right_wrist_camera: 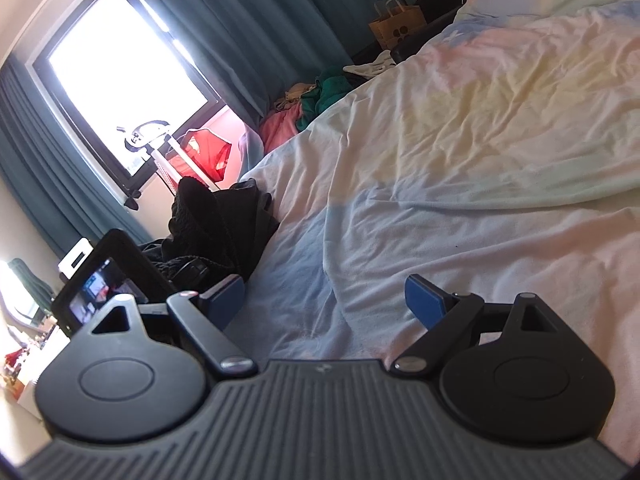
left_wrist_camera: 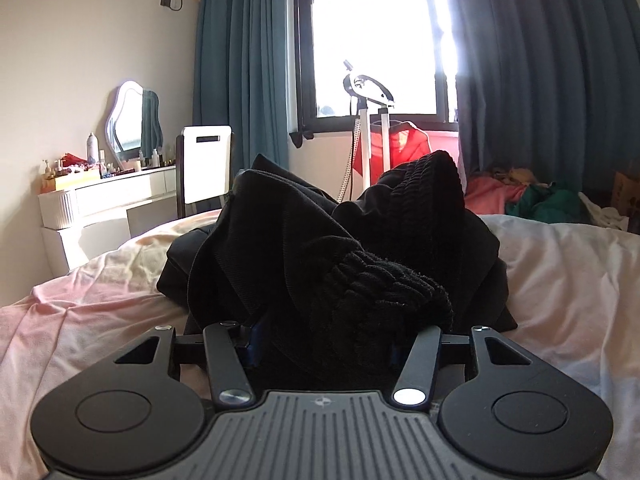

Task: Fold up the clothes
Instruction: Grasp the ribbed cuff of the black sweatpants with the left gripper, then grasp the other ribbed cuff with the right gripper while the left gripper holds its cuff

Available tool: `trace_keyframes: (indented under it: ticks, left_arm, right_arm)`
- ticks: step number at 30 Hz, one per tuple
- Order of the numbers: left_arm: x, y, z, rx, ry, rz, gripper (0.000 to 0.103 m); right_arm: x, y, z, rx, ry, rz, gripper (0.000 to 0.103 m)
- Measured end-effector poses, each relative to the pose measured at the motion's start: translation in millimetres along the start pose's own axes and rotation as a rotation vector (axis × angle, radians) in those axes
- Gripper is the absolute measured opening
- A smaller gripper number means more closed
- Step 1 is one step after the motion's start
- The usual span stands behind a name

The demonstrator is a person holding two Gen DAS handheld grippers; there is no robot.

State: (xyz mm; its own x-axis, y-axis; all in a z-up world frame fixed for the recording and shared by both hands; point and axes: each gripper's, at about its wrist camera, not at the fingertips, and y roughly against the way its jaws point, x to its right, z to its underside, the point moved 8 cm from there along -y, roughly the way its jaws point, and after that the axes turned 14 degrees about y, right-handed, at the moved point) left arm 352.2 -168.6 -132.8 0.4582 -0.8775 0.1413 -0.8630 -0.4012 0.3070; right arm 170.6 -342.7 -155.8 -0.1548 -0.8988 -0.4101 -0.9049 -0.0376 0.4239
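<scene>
in the left wrist view, the black garment lies in a crumpled heap on the bed, and it is the landmark for everything here. the left gripper is pushed right against the near side of the heap. cloth fills the gap between its jaws, and a ribbed cuff hangs just above them. the blue pads are almost hidden by the fabric, so i cannot tell if they already press on it or only stand around it. the jaws are about half way apart. behind the garment stands a garment steamer by the window, and to the left of the garment, further back, is a white dressing table.

in the right wrist view, the same black garment is on the left and well apart from the right gripper. this gripper has its jaws wide open and holds nothing, only bare sheet of the bed is between them. the back of the left gripper with a small screen is seen beside the garment.

the heap shows no clear long axis; it seems bunched, a little longer away from the left jaws. the left hand is much nearer. i judge that the coming move is a grip by the left jaws, then lifting to spread the garment flat.
</scene>
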Motion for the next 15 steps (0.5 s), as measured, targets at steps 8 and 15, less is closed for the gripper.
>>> trace_keyframes:
  ticks: [8,15]
  left_arm:
    - [-35,15,-43,0.064,0.017,0.063,0.012]
    - [-94,75,-103,0.085,0.059,0.193,0.009]
  right_arm:
    - [-4,-7,2,0.017,0.043,-0.008,0.089]
    - [-13,1,1,0.061,0.134,0.009,0.089]
